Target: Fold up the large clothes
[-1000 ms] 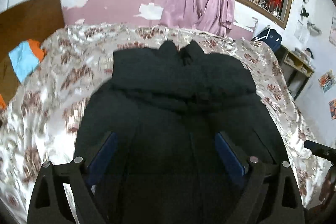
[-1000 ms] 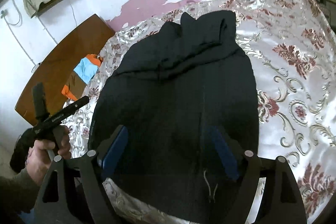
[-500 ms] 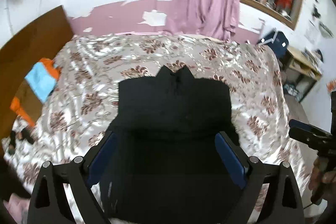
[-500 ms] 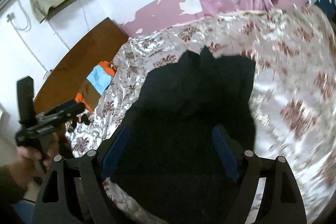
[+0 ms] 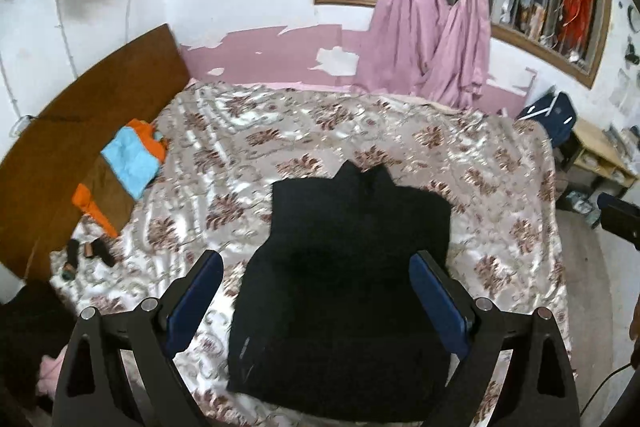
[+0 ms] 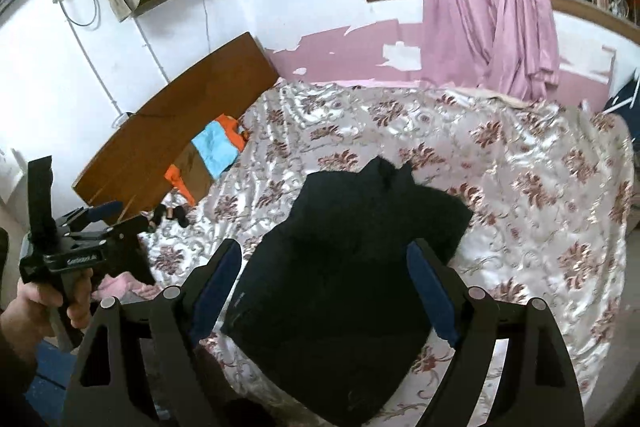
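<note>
Black padded jacket [image 5: 344,287]: folded compact, lying near the floral satin bedspread's [image 5: 256,147] front edge.
Left gripper [image 5: 316,299]: spread wide, empty.
Right gripper [image 6: 324,283]: likewise.
Progress: folding apparently complete; nothing obvious left.

Left gripper [image 5: 316,303]: jaws spread wide, nothing between the pads, angled downward. Right gripper [image 6: 324,287]: jaws likewise wide, empty. A hand [image 6: 38,307] grips the left gripper's handle.
</note>
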Action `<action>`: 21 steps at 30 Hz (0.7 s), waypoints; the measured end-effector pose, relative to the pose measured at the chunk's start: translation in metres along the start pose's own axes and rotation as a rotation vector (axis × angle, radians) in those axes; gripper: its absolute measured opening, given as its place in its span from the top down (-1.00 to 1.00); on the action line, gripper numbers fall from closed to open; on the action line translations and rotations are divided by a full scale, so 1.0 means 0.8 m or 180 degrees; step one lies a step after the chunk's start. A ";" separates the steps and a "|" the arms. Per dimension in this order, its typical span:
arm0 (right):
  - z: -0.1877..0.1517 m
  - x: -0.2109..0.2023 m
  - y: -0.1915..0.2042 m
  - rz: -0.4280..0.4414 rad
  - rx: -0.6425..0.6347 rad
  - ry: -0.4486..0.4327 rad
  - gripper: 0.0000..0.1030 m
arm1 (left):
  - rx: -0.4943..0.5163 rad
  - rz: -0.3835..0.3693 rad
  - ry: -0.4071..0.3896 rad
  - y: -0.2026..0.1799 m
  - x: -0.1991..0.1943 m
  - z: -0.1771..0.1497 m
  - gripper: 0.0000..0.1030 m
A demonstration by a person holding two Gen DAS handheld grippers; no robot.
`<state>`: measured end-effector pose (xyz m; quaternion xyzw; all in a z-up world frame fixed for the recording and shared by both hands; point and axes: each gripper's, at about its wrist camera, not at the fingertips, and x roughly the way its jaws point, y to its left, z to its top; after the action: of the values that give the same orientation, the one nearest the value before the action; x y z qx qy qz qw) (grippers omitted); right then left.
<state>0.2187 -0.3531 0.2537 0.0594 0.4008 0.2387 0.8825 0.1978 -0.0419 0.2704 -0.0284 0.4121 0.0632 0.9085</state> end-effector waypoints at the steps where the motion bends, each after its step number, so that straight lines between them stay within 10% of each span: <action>1: 0.005 -0.004 0.005 -0.0048 -0.0014 -0.0023 -0.57 | 0.0025 -0.0053 -0.0011 0.005 0.006 0.006 -0.83; 21: 0.022 0.062 0.153 -0.0894 0.0405 0.0365 -0.58 | 0.0317 -0.0573 0.0460 0.151 0.211 0.069 -0.83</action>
<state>0.2141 -0.2211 0.2684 0.0448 0.4692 0.0901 0.8774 0.3319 0.0989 0.1799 -0.0247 0.4749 -0.0413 0.8787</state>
